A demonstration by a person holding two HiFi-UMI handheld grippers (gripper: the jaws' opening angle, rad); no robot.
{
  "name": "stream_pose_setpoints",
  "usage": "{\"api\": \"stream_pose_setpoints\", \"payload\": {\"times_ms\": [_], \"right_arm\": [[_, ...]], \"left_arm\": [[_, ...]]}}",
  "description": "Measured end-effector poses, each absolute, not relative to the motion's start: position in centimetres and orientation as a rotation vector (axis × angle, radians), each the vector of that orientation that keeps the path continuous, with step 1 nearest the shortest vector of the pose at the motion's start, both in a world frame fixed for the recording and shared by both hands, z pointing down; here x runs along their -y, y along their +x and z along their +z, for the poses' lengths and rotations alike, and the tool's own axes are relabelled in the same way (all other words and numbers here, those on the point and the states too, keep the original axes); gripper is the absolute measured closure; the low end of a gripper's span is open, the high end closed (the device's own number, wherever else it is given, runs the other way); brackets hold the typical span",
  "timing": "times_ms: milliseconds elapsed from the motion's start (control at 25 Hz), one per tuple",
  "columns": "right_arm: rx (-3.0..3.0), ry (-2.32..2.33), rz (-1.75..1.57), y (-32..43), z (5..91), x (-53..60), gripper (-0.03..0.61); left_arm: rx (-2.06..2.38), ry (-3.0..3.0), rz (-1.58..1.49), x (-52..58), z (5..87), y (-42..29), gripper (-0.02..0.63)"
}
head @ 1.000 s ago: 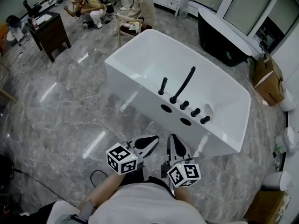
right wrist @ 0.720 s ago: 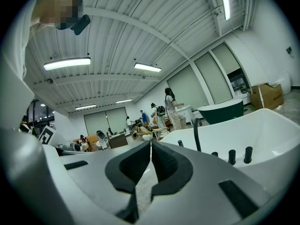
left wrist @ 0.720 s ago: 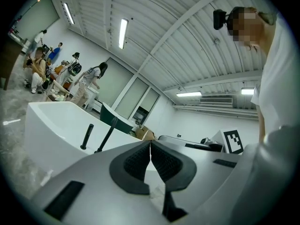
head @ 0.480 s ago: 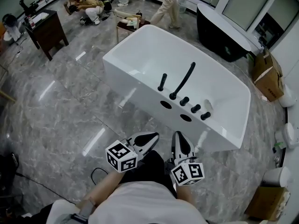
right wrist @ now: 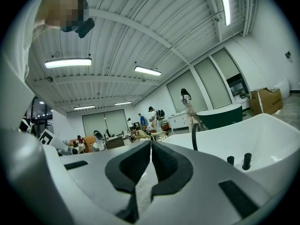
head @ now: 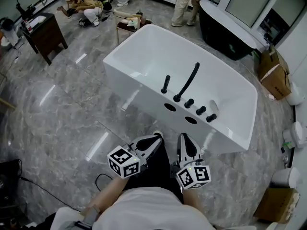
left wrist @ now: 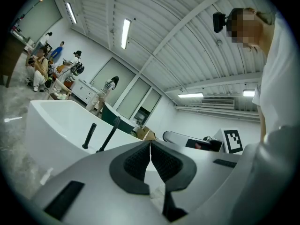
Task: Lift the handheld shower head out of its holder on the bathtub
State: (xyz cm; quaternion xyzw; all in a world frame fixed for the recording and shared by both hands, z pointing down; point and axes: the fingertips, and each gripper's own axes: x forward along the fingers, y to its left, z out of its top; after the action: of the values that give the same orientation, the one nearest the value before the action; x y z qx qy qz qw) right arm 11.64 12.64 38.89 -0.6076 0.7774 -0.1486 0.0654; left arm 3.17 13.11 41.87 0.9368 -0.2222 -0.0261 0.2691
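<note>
A white bathtub (head: 144, 87) stands on the marble floor ahead of me. On its near rim a slim black handheld shower head (head: 166, 84) stands upright in its holder, also seen in the left gripper view (left wrist: 89, 136). Beside it are a curved black spout (head: 188, 83) and three black knobs (head: 201, 110). My left gripper (head: 154, 140) and right gripper (head: 183, 142) hover side by side short of the tub's near wall. Both are shut with nothing between the pads (left wrist: 150, 144) (right wrist: 151, 144).
A dark bathtub (head: 225, 32) and cardboard boxes (head: 274, 75) stand behind and right of the white tub. A dark wooden table (head: 45, 32) sits at far left. People move about at the back. A black cable (head: 99, 180) lies on the floor near my feet.
Both grippers stay shut and almost still. The view has tilted slightly. A person at the back has walked to the right behind the tub.
</note>
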Motion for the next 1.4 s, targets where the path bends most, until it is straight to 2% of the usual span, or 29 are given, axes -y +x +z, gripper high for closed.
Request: {"api": "stream_pose_setpoints", "payload": {"times_ms": [1400], "right_arm": [[-2.411,-1.749,-0.461,17.8,38.0,6.2,0.560]], "left_arm": [[0.623,2.494,-0.062,4.9,42.1,10.5,0.601]]}}
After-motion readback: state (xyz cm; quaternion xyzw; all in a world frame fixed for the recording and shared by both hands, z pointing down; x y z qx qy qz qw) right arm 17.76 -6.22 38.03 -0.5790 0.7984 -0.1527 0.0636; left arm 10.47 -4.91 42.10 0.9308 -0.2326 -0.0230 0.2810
